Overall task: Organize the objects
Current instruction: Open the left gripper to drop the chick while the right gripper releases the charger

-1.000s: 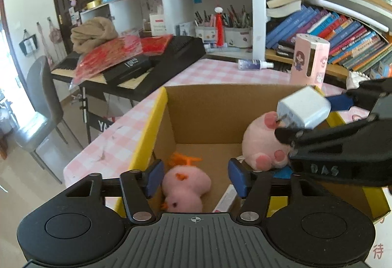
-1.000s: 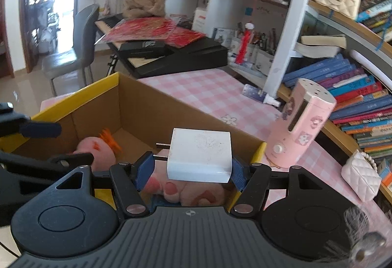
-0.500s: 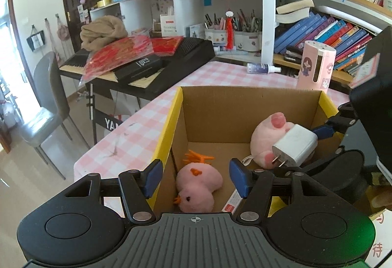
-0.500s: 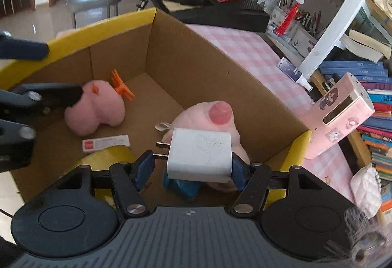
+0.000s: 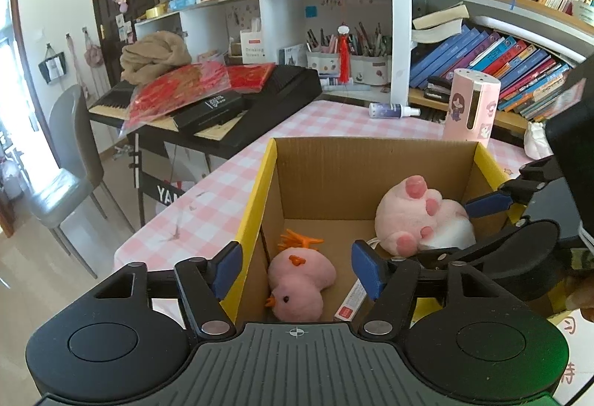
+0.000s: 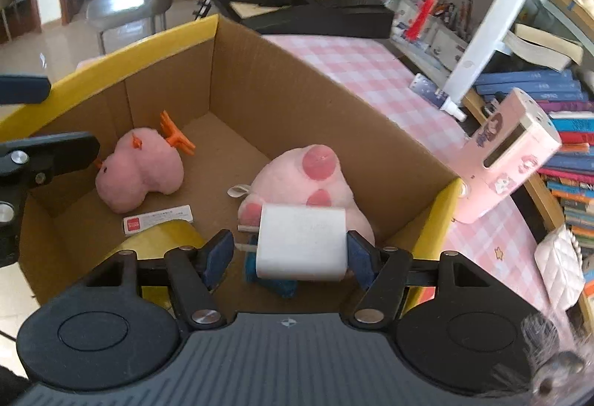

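The right gripper (image 6: 291, 253) held the white charger (image 6: 302, 242) between its fingers, low inside the cardboard box (image 6: 260, 86) against the pink paw plush (image 6: 304, 179). The left gripper (image 5: 297, 266) was opening, its fingers empty, above the box's near edge over the pink chick plush (image 5: 299, 279).

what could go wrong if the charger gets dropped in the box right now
The white charger, gripped in the right claw, hangs over the pink paw plush; released here it may bounce or roll off onto its prongs. The left claw, empty with jaws opening, straddles the cardboard box wall and could nudge it.
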Motion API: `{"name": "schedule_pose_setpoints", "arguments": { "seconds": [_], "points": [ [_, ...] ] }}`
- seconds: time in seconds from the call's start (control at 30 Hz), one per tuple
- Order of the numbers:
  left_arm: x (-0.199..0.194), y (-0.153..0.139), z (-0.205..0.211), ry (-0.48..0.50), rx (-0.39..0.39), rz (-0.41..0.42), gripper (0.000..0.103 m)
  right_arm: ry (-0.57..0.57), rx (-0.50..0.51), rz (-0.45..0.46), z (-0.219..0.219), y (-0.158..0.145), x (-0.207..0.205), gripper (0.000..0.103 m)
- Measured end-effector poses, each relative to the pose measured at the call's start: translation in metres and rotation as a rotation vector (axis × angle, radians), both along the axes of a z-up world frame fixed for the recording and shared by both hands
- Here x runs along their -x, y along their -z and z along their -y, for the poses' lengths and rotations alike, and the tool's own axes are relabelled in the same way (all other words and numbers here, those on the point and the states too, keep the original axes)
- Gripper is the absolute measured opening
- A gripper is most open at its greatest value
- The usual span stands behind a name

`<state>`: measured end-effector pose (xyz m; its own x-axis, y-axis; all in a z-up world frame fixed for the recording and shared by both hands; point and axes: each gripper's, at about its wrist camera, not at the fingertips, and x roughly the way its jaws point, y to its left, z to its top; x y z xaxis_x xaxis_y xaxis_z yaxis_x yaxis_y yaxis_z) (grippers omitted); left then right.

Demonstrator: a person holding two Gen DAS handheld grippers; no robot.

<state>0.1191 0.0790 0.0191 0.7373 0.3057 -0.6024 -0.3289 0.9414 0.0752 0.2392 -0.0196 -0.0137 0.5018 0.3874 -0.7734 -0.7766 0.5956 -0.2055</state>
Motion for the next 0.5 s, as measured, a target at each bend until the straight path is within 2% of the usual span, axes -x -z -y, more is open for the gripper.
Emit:
{"name": "schedule_pose_setpoints", "arguments": {
  "seconds": [0.27, 0.5],
  "points": [
    [0.01, -0.006, 0.004, 0.03, 0.005, 0.03, 0.067, 0.061, -0.095, 0.061, 0.016, -0.019, 0.025, 0.065],
    [0.027, -0.014, 0.009, 0.059, 0.009, 0.071, 0.07, 0.184, -0.218, 0.134, 0.038, -0.044, 0.05, 0.065]
  ]
}}
